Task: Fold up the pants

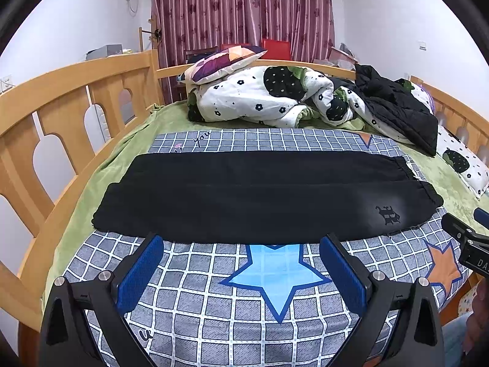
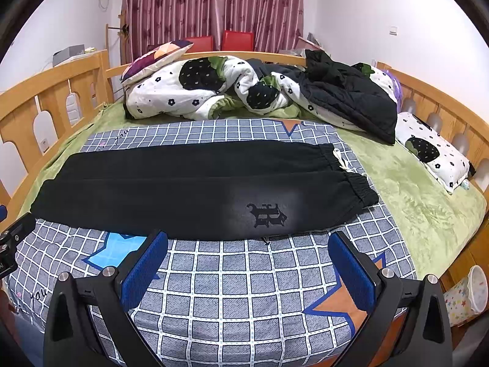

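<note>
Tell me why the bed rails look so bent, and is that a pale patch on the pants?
Left wrist view: fisheye lens bows the bed rail and darkens the corners. Right wrist view: same bending; the grey patch around the logo on the pants looks like light sheen, fainter in the left view. Both are fairly sharp.

— Behind the checked sheet (image 1: 214, 299), on the green blanket (image 2: 406, 189)?
— A rumpled flowered quilt (image 1: 253, 98), topped by a patchwork pillow (image 1: 220, 62); black jacket (image 2: 351, 94) draped over its right end.
— Further back?
— Wooden bed rail (image 1: 76, 91), maroon curtain (image 2: 214, 3), red chairs (image 2: 237, 40).
</note>
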`<state>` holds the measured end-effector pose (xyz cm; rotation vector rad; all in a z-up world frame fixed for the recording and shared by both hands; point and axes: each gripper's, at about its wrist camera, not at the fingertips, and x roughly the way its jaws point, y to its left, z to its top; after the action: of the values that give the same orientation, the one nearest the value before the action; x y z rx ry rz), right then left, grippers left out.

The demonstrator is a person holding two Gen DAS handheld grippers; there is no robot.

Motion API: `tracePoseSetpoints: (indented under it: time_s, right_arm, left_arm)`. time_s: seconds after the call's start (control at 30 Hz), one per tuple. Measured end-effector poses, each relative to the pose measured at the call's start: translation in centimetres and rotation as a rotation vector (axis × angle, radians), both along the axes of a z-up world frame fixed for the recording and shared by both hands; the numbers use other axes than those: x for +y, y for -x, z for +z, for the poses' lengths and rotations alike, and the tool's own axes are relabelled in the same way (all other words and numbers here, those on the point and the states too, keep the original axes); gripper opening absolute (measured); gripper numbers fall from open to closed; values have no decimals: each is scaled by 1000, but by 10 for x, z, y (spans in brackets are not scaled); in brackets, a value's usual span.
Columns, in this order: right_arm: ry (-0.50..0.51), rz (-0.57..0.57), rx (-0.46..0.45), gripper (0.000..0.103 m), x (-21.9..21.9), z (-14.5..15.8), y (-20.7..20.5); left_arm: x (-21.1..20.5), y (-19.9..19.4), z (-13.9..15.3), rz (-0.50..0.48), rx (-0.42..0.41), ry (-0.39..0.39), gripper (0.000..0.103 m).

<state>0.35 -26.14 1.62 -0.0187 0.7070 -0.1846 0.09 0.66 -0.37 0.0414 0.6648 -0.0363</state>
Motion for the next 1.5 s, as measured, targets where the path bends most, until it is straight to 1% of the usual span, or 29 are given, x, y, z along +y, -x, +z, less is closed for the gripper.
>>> tracePoseSetpoints:
  time_s: [1.5]
  right_arm:
    - [11, 4, -4, 103, 5, 4, 0]
  left_arm:
    - [1, 2, 2, -3, 4, -3, 103]
